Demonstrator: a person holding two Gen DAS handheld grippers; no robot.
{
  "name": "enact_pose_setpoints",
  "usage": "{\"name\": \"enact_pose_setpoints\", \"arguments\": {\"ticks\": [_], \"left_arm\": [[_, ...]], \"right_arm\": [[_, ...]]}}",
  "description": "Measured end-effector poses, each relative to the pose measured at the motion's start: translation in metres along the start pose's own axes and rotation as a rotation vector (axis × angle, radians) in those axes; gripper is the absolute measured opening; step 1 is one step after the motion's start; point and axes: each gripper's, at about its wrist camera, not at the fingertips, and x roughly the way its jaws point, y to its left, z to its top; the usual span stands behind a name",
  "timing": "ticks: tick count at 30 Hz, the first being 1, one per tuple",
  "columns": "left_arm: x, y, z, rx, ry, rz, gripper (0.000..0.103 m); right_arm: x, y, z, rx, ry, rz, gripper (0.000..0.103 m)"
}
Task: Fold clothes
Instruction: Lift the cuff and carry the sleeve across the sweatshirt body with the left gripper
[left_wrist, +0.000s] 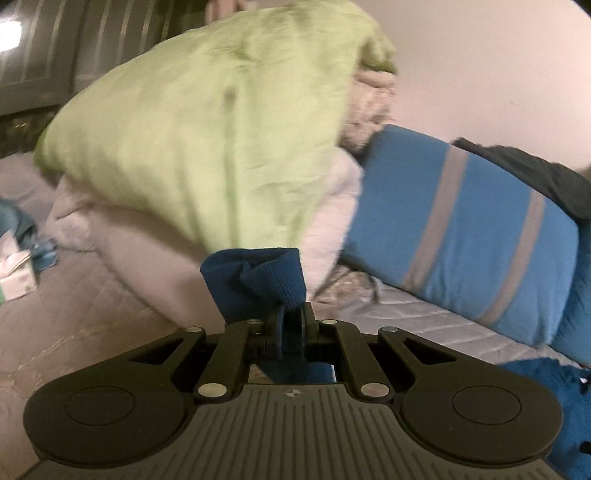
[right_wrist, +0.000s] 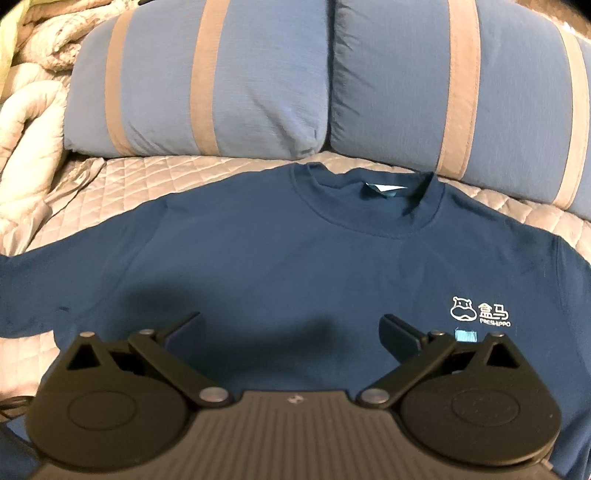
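A dark blue sweatshirt lies flat, front up, on the quilted bed cover, collar toward the pillows, with a white hippo logo on its chest. My right gripper is open and empty, hovering over the sweatshirt's lower chest. My left gripper is shut on the sweatshirt's ribbed sleeve cuff, which bunches up above the fingertips. More blue fabric shows at the lower right of the left wrist view.
Two blue pillows with tan stripes lie behind the collar; one shows in the left wrist view. A green pillow rests on a pale duvet pile. A dark garment lies on the pillow. Small items sit far left.
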Motion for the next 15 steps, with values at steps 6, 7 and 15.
{"name": "enact_pose_setpoints", "arguments": {"ticks": [6,7,15], "left_arm": [[0.005,-0.037,0.006,0.077,-0.010,-0.066,0.008],[0.005,-0.044,0.006,0.086,-0.010,-0.076,0.008],[0.007,-0.088,0.010,0.139,-0.014,-0.146,0.008]], "right_arm": [[-0.003,0.006,-0.001,-0.054,-0.023,0.010,0.103],[-0.004,0.008,-0.001,-0.074,-0.032,0.008,0.103],[-0.010,0.027,-0.009,-0.229,-0.076,0.016,0.103]]}}
